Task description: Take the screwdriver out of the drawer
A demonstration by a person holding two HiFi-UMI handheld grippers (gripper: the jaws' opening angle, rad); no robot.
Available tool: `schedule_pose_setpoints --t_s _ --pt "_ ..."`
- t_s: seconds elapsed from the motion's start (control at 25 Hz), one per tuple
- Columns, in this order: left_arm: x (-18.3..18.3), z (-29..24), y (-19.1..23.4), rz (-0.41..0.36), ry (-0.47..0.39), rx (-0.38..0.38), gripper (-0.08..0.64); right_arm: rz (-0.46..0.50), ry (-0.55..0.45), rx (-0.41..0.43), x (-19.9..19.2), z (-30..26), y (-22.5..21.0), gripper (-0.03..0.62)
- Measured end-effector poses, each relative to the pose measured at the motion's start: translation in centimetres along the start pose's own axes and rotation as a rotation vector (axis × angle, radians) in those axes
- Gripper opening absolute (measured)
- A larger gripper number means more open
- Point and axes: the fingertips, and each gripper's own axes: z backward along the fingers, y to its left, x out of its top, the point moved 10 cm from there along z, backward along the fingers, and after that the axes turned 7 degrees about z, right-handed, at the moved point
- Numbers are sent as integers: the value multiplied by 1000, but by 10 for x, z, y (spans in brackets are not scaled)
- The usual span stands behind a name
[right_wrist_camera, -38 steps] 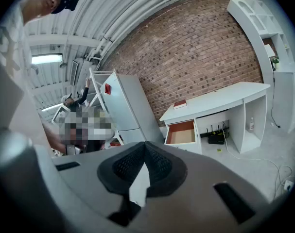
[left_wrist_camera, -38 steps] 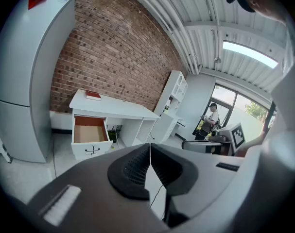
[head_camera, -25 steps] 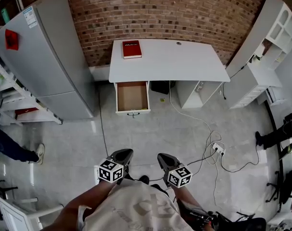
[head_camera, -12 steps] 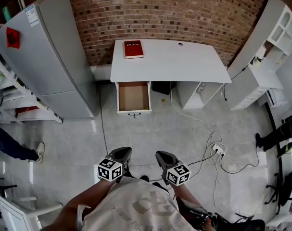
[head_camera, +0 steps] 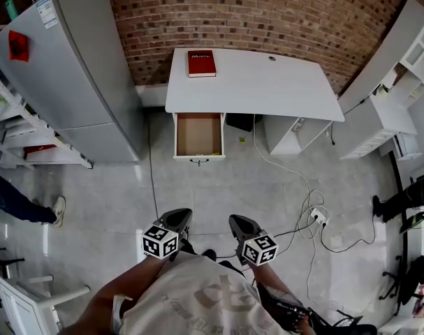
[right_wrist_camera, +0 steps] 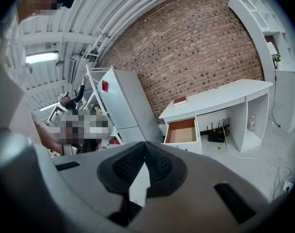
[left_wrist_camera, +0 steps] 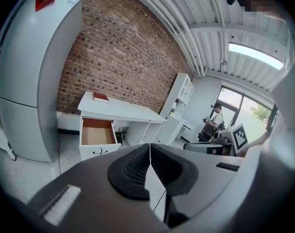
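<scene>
White desk (head_camera: 267, 82), drawer (head_camera: 198, 135) pulled out

Backed against the brick wall (head_camera: 267, 12), with the wooden drawer hanging open under its left end (screwdriver not made out inside from this far). Flat on the back left corner of the top, a red book (head_camera: 201, 63). Side by side, left gripper (head_camera: 178, 217) and right gripper (head_camera: 237, 222), well apart from the desk, each with jaws pressed together on nothing.

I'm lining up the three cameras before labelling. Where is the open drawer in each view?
Head view: drawer upper centre, under the left end of the desk.
Left gripper view: drawer left of centre, mid-height.
Right gripper view: drawer right of centre, mid-height.
Shared landmark: the red book on the desk, just above the drawer in all three.
</scene>
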Motion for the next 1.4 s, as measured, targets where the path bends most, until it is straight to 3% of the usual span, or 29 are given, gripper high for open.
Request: schedule_pose_setpoints --t_s 0.24,0.88,1.4 --pt "17 -20 21 12 8 -11 11 -2 8 -24 12 -20 -14 6" --pt "111 -83 95 -39 37 -125 11 -32 -68 -155 71 -89 -47 6" --pt "155 -94 167 -61 97 -169 9 -78 -102 -276 96 -149 -58 6"
